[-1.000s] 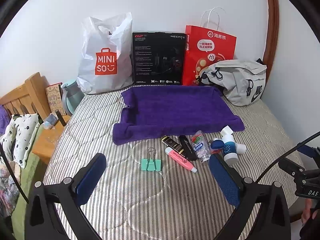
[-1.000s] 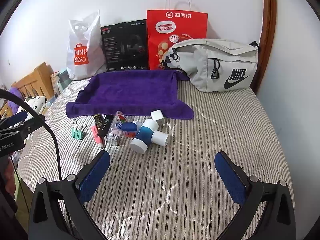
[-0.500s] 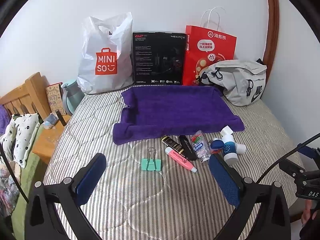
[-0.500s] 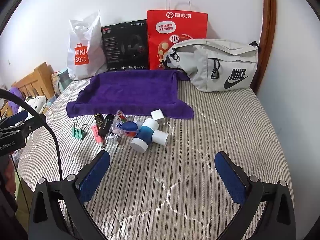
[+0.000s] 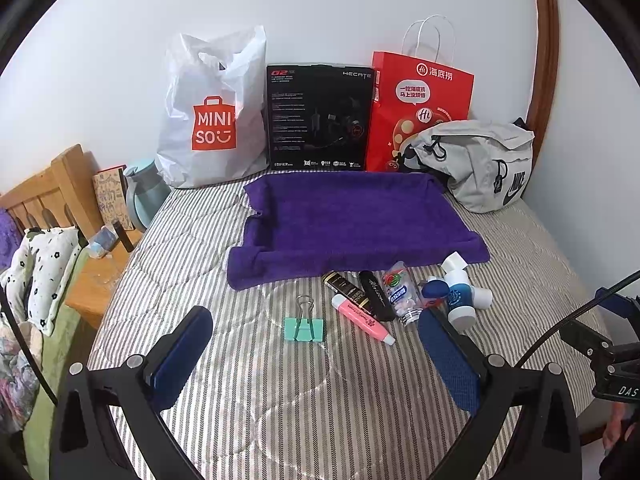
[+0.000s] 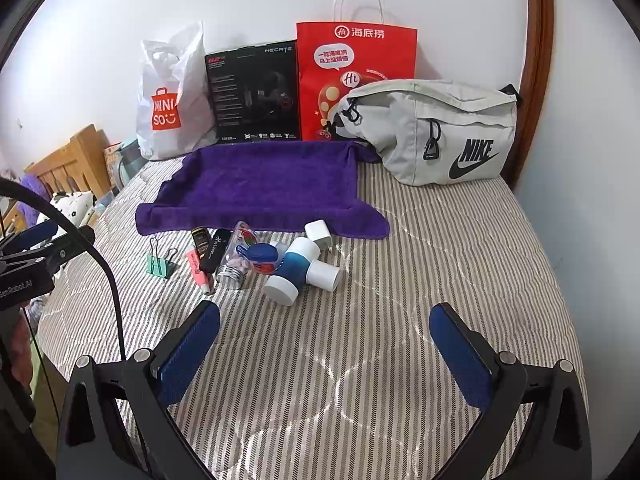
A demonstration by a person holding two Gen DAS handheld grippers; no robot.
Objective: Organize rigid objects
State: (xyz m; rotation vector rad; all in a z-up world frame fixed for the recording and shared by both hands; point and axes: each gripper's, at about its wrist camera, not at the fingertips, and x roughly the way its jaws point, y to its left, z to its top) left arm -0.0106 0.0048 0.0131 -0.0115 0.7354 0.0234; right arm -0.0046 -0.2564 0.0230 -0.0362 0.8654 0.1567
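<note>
A purple towel [image 5: 352, 220] [image 6: 264, 184] lies flat on the striped bed. In front of it sits a row of small items: a green binder clip [image 5: 304, 326] [image 6: 160, 264], a pink tube [image 5: 362, 318] [image 6: 198, 266], two dark tubes [image 5: 360, 290], a clear pill bottle [image 5: 400, 294] [image 6: 236, 256], a blue-lidded jar [image 6: 262, 258], a white and blue bottle [image 6: 296, 272] [image 5: 458, 296] and a white charger [image 6: 318, 232]. My left gripper [image 5: 316, 344] is open, just short of the clip. My right gripper [image 6: 326, 332] is open over bare bedding, nearer than the bottle.
Against the far wall stand a white plastic bag [image 5: 212, 120], a black box [image 5: 320, 116] and a red paper bag [image 5: 416, 112]. A grey waist bag [image 6: 432, 132] lies at the back right. A wooden headboard [image 5: 48, 196] and a nightstand are at the left.
</note>
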